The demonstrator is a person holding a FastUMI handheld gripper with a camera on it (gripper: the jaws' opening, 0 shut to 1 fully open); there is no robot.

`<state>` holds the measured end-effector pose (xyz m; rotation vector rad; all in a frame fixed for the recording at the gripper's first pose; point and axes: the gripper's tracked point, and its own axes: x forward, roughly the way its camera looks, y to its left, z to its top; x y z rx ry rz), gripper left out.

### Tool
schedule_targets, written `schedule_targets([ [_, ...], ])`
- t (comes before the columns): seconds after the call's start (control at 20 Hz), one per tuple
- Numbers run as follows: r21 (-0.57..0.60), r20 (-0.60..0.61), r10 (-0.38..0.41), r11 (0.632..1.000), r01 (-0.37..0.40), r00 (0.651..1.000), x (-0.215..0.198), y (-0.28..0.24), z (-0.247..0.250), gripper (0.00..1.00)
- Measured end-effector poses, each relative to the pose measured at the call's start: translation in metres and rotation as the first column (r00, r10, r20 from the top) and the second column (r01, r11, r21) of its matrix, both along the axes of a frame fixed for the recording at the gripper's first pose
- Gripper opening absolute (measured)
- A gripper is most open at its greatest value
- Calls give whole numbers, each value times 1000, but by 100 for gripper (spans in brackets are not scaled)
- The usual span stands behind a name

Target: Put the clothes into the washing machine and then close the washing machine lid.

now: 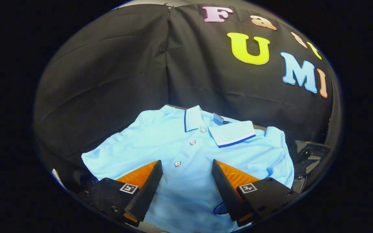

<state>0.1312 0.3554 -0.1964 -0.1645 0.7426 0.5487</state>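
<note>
A light blue polo shirt lies spread flat in front of me, collar toward the black cloth wall, with dark blue trim on the collar and three white buttons down the placket. My gripper hangs above its chest, fingers spread wide apart. The lowest button shows in the gap between the fingers. Nothing is held between them. The shirt's lower part runs under the fingers and is partly hidden by them.
A dark, hard-edged object sits just past the shirt's right sleeve. The black cloth wall rises close behind the collar and wraps round to the left of the shirt.
</note>
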Motion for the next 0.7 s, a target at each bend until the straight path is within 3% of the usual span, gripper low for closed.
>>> schedule_targets([
  [0.15,11,-2,-12,1000,12,1000,0,2,-2,96],
  [0.25,32,-13,25,999,-24,1000,-5,9,-2,87],
  [0.35,63,-33,31,998,-29,999,-9,17,0,56],
  [0.5,85,-44,5,996,-2,999,-8,20,-2,21],
  [0.55,86,-39,27,996,-24,999,-7,21,1,21],
  [0.65,146,-67,-13,989,23,998,-11,18,3,2],
  [0.7,171,-80,-13,985,26,997,-7,20,2,2],
])
